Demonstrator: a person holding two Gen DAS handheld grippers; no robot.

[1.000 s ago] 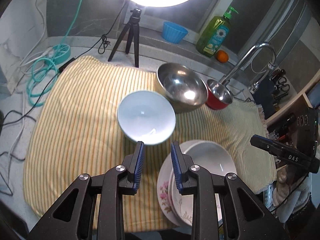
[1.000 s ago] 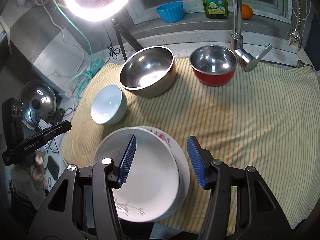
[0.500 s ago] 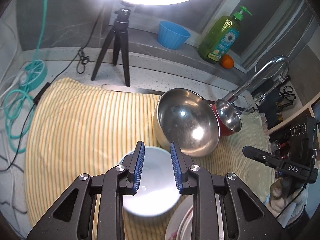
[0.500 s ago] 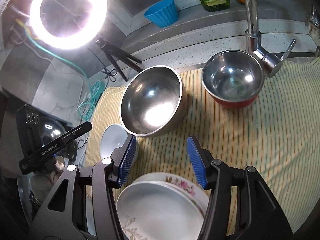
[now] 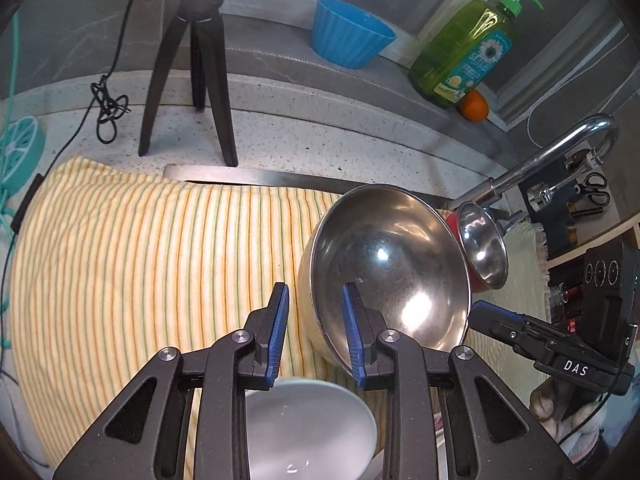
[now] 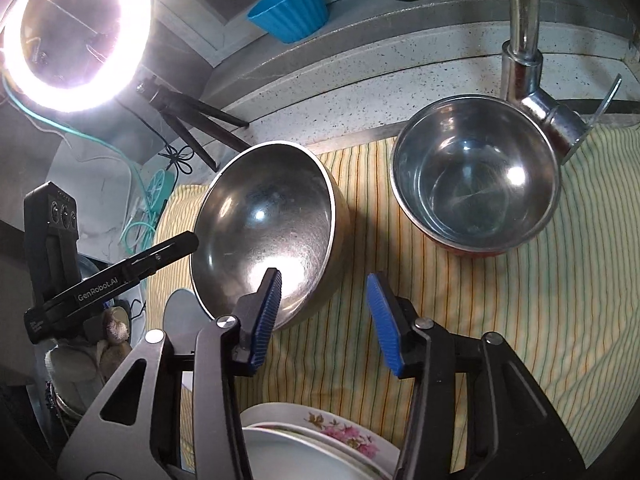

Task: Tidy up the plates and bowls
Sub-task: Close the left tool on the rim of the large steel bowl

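Observation:
A large steel bowl (image 5: 384,280) (image 6: 264,232) sits on the striped cloth (image 5: 140,260). Right of it stands a smaller steel bowl with a red outside (image 5: 480,248) (image 6: 476,180). My left gripper (image 5: 314,300) hovers at the large bowl's left rim, jaws a little apart and holding nothing. My right gripper (image 6: 324,284) is at that bowl's right rim, which lies between the closing jaws, and the pads are clear of it. A white bowl (image 5: 308,420) lies under the left gripper. Stacked flowered plates (image 6: 320,440) lie under the right one.
A chrome tap (image 6: 524,40) rises just behind the red bowl. A tripod (image 5: 196,60) with a ring light (image 6: 76,32) stands at the back left. A blue cup (image 5: 348,36), a green soap bottle (image 5: 468,52) and an orange (image 5: 474,106) sit on the ledge.
Both grippers have moved forward and down toward the large steel bowl. The plates and white bowl have slid to the bottom of the views. The right jaws have narrowed.

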